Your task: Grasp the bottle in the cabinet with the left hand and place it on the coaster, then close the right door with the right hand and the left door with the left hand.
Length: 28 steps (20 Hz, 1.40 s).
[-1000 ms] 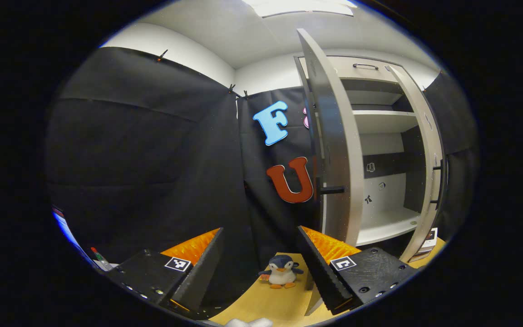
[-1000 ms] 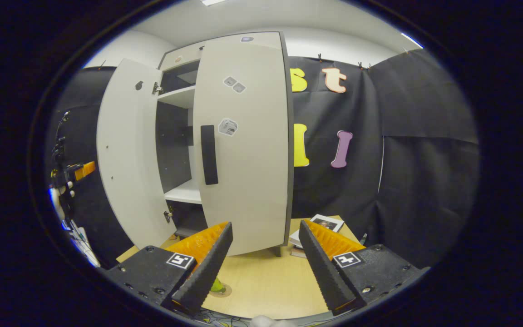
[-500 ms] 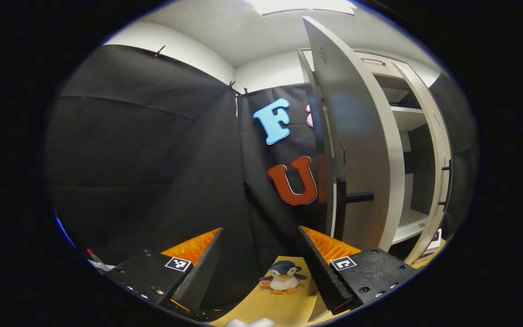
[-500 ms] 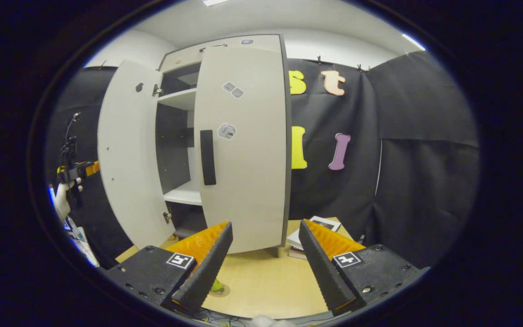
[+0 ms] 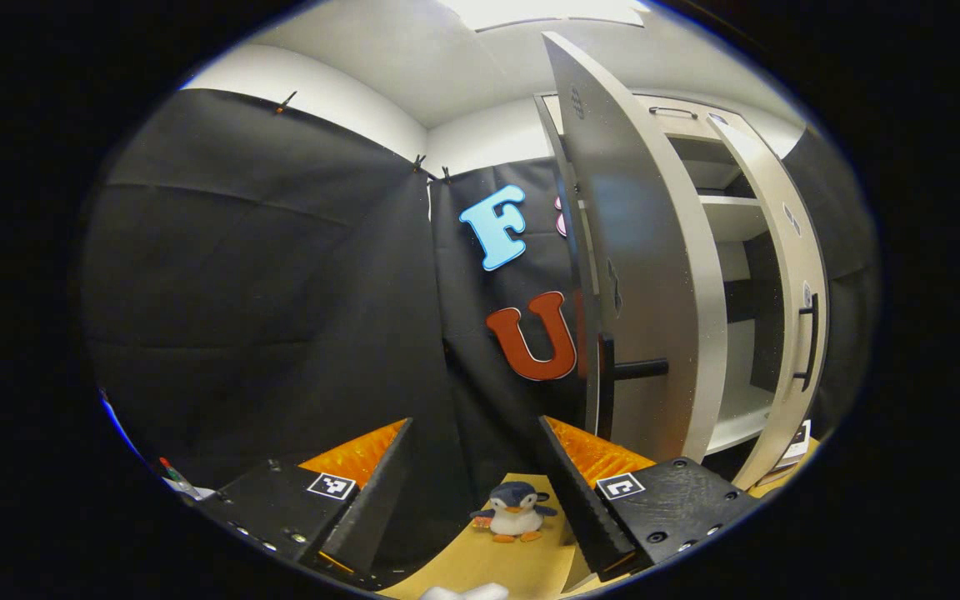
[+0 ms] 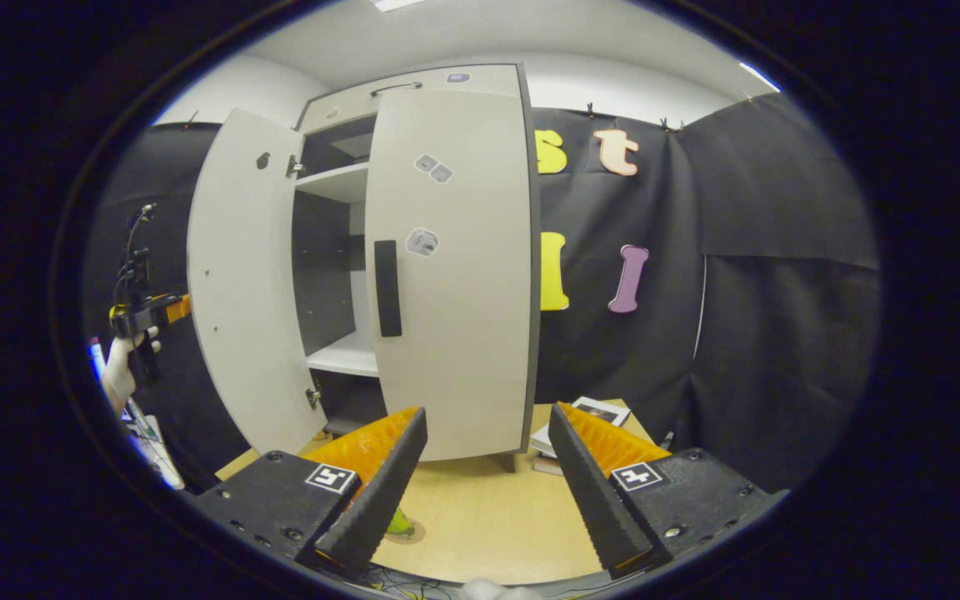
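Note:
The cabinet's left door [image 5: 655, 275] stands open, and its outer face and black handle [image 5: 638, 367] lie just right of my open left gripper [image 5: 474, 423], not touching. In the right gripper view the right door [image 6: 455, 267] with its handle [image 6: 387, 287] is nearly closed, while the left door [image 6: 238, 283] hangs wide open. My right gripper [image 6: 487, 410] is open and empty, a little in front of that right door. A green bottle [image 6: 399, 523] stands on a round coaster [image 6: 410, 532], partly hidden behind one finger. A hand holds the left gripper [image 6: 151, 312] beside the left door.
A small penguin plush [image 5: 513, 510] sits on the wooden table [image 6: 488, 517] between my left fingers. A stack of books [image 6: 588, 414] lies by the cabinet's right foot. White shelves [image 6: 347, 354] show through the gap between the doors. Black cloth walls close in both sides.
In the left gripper view the left door's outer face has come to cover more of the cabinet's inside. The hand with the left gripper has risen and come closer to that door.

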Available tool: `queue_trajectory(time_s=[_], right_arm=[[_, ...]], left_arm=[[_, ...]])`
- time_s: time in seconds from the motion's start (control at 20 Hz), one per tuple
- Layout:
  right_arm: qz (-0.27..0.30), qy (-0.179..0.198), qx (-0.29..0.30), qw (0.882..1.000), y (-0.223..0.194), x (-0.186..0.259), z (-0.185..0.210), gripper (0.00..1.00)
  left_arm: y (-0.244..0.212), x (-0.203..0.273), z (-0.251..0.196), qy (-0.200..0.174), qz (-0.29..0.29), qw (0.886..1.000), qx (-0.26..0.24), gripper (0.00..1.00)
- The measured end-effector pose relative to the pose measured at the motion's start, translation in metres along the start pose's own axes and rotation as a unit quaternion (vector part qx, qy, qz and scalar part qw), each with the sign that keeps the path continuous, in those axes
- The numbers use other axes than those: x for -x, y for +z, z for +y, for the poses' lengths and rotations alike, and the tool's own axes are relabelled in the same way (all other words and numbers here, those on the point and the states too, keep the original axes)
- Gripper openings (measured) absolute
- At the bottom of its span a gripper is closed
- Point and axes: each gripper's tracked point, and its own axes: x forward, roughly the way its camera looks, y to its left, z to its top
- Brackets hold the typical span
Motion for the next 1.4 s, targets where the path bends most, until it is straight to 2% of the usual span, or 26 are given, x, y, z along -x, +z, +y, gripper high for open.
queue_trajectory(time_s=[0.05, 0.1, 0.25, 0.3, 0.35, 0.45, 0.5, 0.6, 0.65, 0.7, 0.75, 0.8, 1.15, 1.4], right_arm=[[0.000, 0.000, -0.001, 1.000, 0.000, 0.000, 0.000, 0.96], [-0.001, 0.001, -0.002, 1.000, -0.001, 0.002, -0.001, 0.96], [-0.002, 0.003, -0.002, 1.000, 0.001, 0.003, -0.003, 0.96], [-0.003, 0.004, -0.001, 1.000, 0.002, 0.004, -0.003, 0.96], [-0.004, 0.003, -0.001, 1.000, 0.004, 0.004, -0.005, 0.96], [-0.007, 0.002, 0.000, 1.000, 0.005, 0.006, -0.005, 0.96], [-0.008, 0.000, 0.001, 1.000, 0.007, 0.006, -0.006, 0.96], [-0.011, -0.004, 0.002, 1.000, 0.010, 0.008, -0.009, 0.96], [-0.012, -0.005, 0.002, 1.000, 0.011, 0.009, -0.010, 0.96], [-0.011, -0.007, 0.002, 1.000, 0.011, 0.011, -0.010, 0.96], [-0.013, -0.010, 0.001, 1.000, 0.012, 0.013, -0.012, 0.96], [-0.013, -0.013, 0.000, 1.000, 0.012, 0.014, -0.013, 0.96], [-0.019, -0.038, -0.006, 0.999, 0.018, 0.018, -0.014, 0.94], [-0.033, -0.036, -0.004, 0.999, 0.027, 0.022, -0.003, 0.96]], left_arm=[[0.002, 0.003, -0.009, -0.009, 0.001, 1.000, 0.002, 0.85], [0.003, 0.006, -0.019, -0.018, 0.001, 1.000, 0.001, 0.89], [0.005, 0.012, -0.043, -0.031, -0.005, 0.999, 0.003, 0.89], [0.007, 0.014, -0.053, -0.037, -0.011, 0.999, 0.007, 0.93], [0.008, 0.014, -0.062, -0.043, -0.012, 0.999, 0.010, 0.85], [0.009, 0.015, -0.085, -0.062, -0.015, 0.998, 0.013, 0.93], [0.010, 0.014, -0.097, -0.075, -0.016, 0.997, 0.016, 0.89], [0.010, 0.011, -0.124, -0.101, -0.015, 0.994, 0.024, 0.93], [0.010, 0.008, -0.137, -0.112, -0.014, 0.993, 0.026, 0.89], [0.012, 0.006, -0.148, -0.121, -0.015, 0.992, 0.027, 0.94], [0.014, 0.003, -0.157, -0.126, -0.018, 0.991, 0.027, 0.94], [0.016, 0.002, -0.162, -0.128, -0.021, 0.991, 0.025, 0.98], [0.011, 0.017, -0.175, -0.152, -0.017, 0.988, 0.011, 0.96], [0.000, 0.060, -0.190, -0.175, 0.007, 0.984, 0.015, 0.96]])
